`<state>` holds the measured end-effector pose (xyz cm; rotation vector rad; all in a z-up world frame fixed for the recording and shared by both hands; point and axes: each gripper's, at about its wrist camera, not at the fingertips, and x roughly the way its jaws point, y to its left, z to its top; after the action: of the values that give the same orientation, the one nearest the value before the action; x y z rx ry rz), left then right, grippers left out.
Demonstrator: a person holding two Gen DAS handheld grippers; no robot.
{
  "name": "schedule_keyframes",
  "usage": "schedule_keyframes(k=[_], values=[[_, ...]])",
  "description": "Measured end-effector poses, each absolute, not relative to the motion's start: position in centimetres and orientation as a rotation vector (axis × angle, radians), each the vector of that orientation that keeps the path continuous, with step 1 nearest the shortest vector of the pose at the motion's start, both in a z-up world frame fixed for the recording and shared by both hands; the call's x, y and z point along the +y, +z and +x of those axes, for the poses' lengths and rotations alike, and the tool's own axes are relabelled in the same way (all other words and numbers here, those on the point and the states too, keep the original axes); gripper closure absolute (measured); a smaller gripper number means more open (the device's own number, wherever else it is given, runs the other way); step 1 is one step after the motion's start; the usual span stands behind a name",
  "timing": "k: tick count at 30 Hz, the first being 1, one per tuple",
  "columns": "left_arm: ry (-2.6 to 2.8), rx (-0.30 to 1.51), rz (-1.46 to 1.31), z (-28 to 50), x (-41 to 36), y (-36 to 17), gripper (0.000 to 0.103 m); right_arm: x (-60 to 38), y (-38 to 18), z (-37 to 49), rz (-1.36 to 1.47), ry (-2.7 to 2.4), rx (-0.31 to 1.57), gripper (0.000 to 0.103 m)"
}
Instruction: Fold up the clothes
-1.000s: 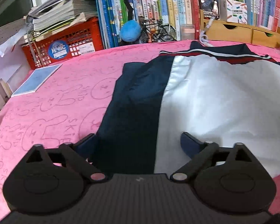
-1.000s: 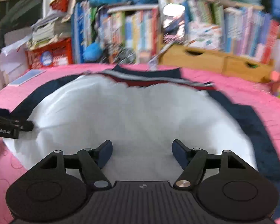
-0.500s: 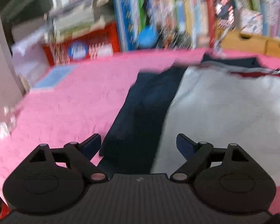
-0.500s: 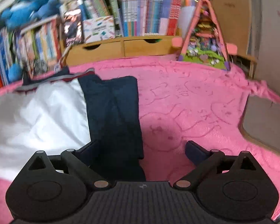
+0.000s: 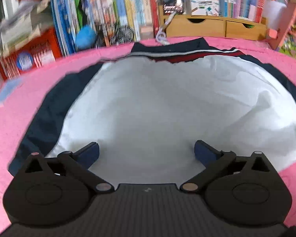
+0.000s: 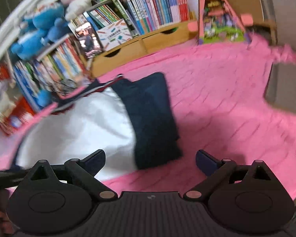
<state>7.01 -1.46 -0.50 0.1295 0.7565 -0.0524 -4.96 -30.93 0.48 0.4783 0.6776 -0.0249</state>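
A white jacket (image 5: 167,106) with navy sleeves and a red and navy collar lies flat on the pink blanket (image 5: 13,122). Its left navy sleeve (image 5: 43,114) is folded along the white body. My left gripper (image 5: 146,152) is open just above the jacket's near hem, with nothing between its fingers. In the right wrist view the jacket (image 6: 79,126) lies to the left, and its right navy sleeve (image 6: 154,118) is folded alongside. My right gripper (image 6: 150,159) is open near the sleeve's lower end and holds nothing.
Books (image 5: 128,13), a red crate (image 5: 29,57) and wooden drawers (image 5: 215,27) line the far edge. Plush toys (image 6: 39,29) sit on the shelf. A pink toy house (image 6: 219,13) stands at the far right. A grey board (image 6: 286,88) lies on the blanket's right side.
The left gripper has swung right, from over the left sleeve to face the white body. The right gripper has tilted and stays near the right sleeve. Both remain open.
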Motion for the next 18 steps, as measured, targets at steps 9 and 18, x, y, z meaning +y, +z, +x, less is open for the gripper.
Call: schedule_keyframes(k=[9,18], values=[[-0.085,0.768,0.063,7.2,-0.5,-0.8,0.000,-29.6,0.6,-3.0,0.483,-0.018,0.685,0.000],[-0.090,0.737,0.062,6.8,-0.4,-1.0,0.000,-30.0,0.3,-1.0,0.536,-0.054,0.658,0.001]])
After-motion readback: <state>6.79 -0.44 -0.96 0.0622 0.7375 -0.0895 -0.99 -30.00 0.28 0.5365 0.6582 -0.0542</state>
